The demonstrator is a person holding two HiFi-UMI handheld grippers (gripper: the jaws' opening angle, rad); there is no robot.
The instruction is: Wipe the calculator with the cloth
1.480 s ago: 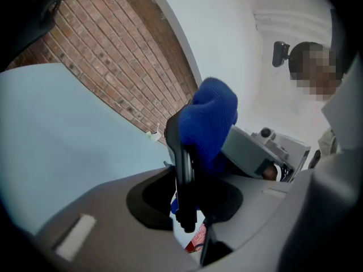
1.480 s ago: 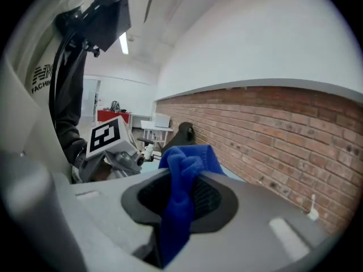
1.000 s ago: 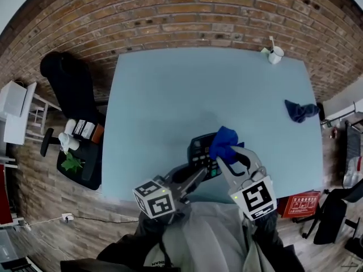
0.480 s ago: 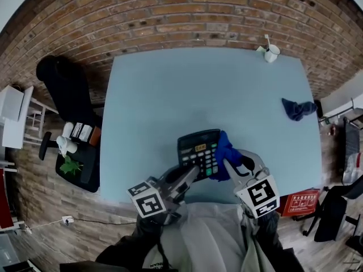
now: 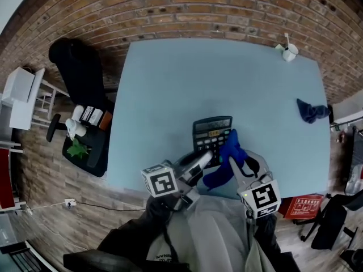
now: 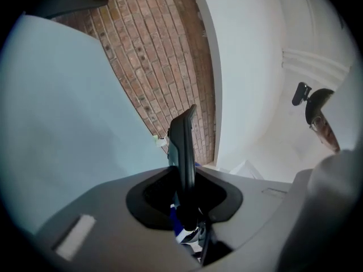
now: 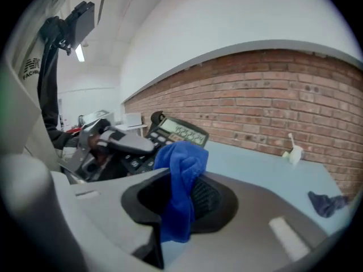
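The black calculator (image 5: pixel 212 132) is held by its near edge in my left gripper (image 5: pixel 204 158), which is shut on it. In the left gripper view the calculator (image 6: pixel 182 143) stands edge-on between the jaws. My right gripper (image 5: pixel 237 162) is shut on a bright blue cloth (image 5: pixel 222 162), which hangs beside the calculator's near right corner. The right gripper view shows the cloth (image 7: pixel 180 177) bunched between the jaws. Beyond it the calculator (image 7: pixel 177 132) is tilted with its keys towards me, and the left gripper (image 7: pixel 116 143) is on its left side.
The light blue table (image 5: pixel 170 95) carries a white cup (image 5: pixel 290 52) at its far right corner and a dark blue rag (image 5: pixel 312 111) near the right edge. A black chair (image 5: pixel 76 72) and a low stand with small items (image 5: pixel 85 130) sit left of the table. A brick wall lies behind.
The blue cloth has slid from the top of the calculator down to its near right side. The calculator's display, covered before, now shows. Both grippers have sunk a little.
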